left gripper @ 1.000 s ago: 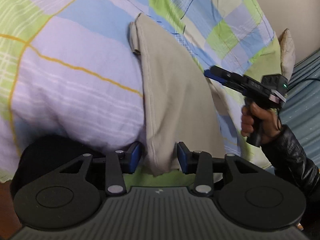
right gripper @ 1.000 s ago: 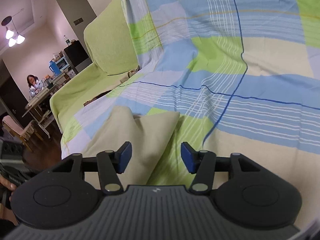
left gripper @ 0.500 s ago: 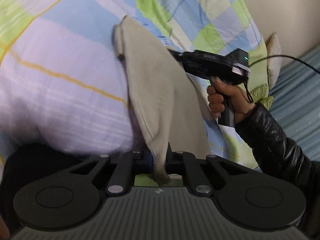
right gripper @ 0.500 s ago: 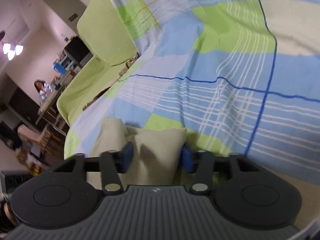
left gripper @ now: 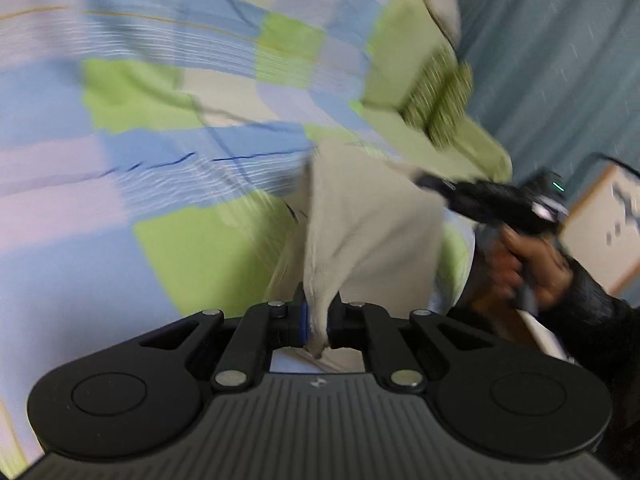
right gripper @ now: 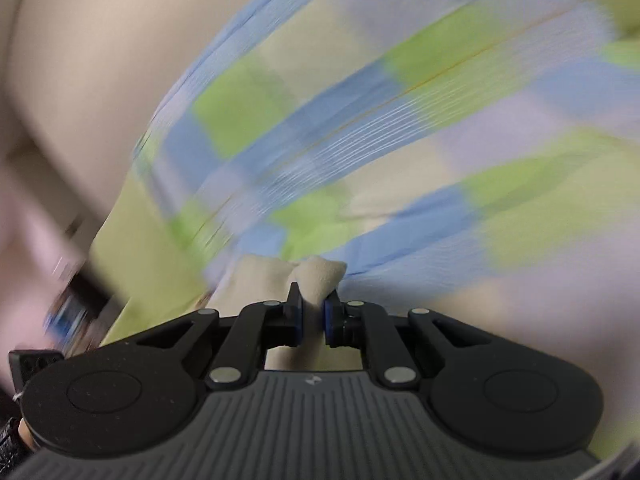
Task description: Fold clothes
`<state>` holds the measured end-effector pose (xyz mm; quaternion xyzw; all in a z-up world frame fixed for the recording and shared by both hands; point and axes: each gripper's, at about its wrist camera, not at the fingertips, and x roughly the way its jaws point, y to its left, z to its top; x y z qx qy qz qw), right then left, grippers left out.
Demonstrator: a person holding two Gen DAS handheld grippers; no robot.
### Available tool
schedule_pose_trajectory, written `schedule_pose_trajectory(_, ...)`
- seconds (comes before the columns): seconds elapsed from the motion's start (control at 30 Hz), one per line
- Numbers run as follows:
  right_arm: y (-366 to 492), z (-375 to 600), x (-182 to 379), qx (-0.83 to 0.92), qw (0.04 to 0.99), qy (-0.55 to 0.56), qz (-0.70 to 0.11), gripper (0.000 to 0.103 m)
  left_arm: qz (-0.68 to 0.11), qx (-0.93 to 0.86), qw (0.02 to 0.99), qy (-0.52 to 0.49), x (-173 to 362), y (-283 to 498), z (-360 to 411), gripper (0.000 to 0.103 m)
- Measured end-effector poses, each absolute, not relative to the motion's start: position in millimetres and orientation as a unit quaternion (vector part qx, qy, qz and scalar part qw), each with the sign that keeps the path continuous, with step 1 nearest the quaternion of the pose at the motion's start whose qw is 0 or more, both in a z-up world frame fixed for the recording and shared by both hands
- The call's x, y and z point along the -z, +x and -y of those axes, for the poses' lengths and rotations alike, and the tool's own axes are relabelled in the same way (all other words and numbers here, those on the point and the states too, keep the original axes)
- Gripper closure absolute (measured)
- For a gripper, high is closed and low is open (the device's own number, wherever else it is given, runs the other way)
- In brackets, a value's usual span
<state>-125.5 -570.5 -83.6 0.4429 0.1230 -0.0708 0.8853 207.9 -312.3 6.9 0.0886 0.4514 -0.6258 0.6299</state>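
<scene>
Left wrist view is smeared: your left gripper [left gripper: 318,326] is clamped on a corner of the beige garment [left gripper: 360,232], which stretches away from it over the checked bedsheet [left gripper: 168,128]. At right your right hand [left gripper: 528,264], dark sleeve [left gripper: 592,300], holds the other tool by its black body, its tip at the cloth's far edge. Behind it: striped teal fabric [left gripper: 560,60], a blurry pale box-like thing [left gripper: 600,224]. Right wrist view: your right gripper [right gripper: 313,322] pinches a bunched fold of the same garment [right gripper: 320,276]; more beige cloth lies left of it. Sheet is soft blue, green, cream and lilac squares with thin lines; plain cream wall [right gripper: 88,60] upper left. Garment is soft, seamed along one edge.
</scene>
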Motion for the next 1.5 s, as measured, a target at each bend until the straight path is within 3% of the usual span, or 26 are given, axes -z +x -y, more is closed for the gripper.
schedule_pose_trajectory(0.17, -195.8, 535.1, 127.7, 0.158, 0.855, 0.478, -0.122, 0.092, -0.503, 0.653, 0.535, 0.186, 22.5, 219.7, 377.0, 0.097)
schedule_pose_trajectory(0.23, -204.4, 534.2, 135.7, 0.168, 0.859, 0.463, -0.139, 0.085, -0.509, 0.647, 0.530, 0.202, 30.7, 217.4, 378.7, 0.096)
schedule_pose_trajectory(0.43, -219.9, 572.7, 97.1, 0.188, 0.911, 0.346, -0.126, 0.079, -0.514, 0.639, 0.542, 0.182, 46.8, 214.4, 358.2, 0.094)
schedule_pose_trajectory(0.53, -178.9, 595.3, 87.0, 0.088, 0.932, 0.312, -0.160, 0.069, -0.517, 0.635, 0.551, 0.162, 48.4, 214.5, 350.3, 0.090)
schedule_pose_trajectory(0.63, -123.2, 597.9, 88.1, -0.012, 0.941, 0.264, -0.211, 0.069, -0.520, 0.631, 0.557, 0.146, 46.8, 215.5, 345.3, 0.078)
schedule_pose_trajectory(0.83, -62.2, 610.7, 105.9, -0.078, 0.924, 0.266, -0.265, 0.068, -0.514, 0.634, 0.560, 0.141, 45.2, 216.3, 330.2, 0.067)
schedule_pose_trajectory(0.87, -54.8, 612.4, 109.2, -0.095, 0.918, 0.268, -0.275, 0.073, -0.516, 0.633, 0.561, 0.136, 46.5, 216.4, 325.0, 0.067)
schedule_pose_trajectory(0.9, -53.1, 612.1, 110.4, -0.104, 0.916, 0.270, -0.279, 0.093, -0.516, 0.631, 0.563, 0.132, 47.3, 215.9, 322.6, 0.067)
schedule_pose_trajectory(0.93, -58.8, 613.4, 110.5, -0.102, 0.916, 0.277, -0.271, 0.098, -0.516, 0.630, 0.566, 0.126, 48.0, 215.0, 318.9, 0.067)
schedule_pose_trajectory(1.1, -83.2, 630.4, 114.2, -0.035, 0.915, 0.334, -0.225, 0.099, -0.514, 0.628, 0.575, 0.103, 50.2, 211.0, 306.4, 0.063)
schedule_pose_trajectory(1.17, -78.4, 634.5, 135.2, -0.031, 0.895, 0.361, -0.261, 0.094, -0.514, 0.624, 0.580, 0.095, 50.0, 209.8, 305.1, 0.062)
schedule_pose_trajectory(1.27, -80.6, 641.7, 142.2, -0.030, 0.884, 0.393, -0.251, 0.090, -0.518, 0.618, 0.586, 0.084, 48.3, 203.9, 303.0, 0.061)
schedule_pose_trajectory(1.33, -83.8, 646.4, 135.8, -0.015, 0.889, 0.389, -0.242, 0.069, -0.519, 0.613, 0.591, 0.070, 47.7, 196.9, 301.4, 0.057)
schedule_pose_trajectory(1.5, -74.7, 649.2, 141.2, -0.036, 0.880, 0.384, -0.277, 0.068, -0.513, 0.592, 0.621, 0.031, 47.9, 188.2, 298.1, 0.053)
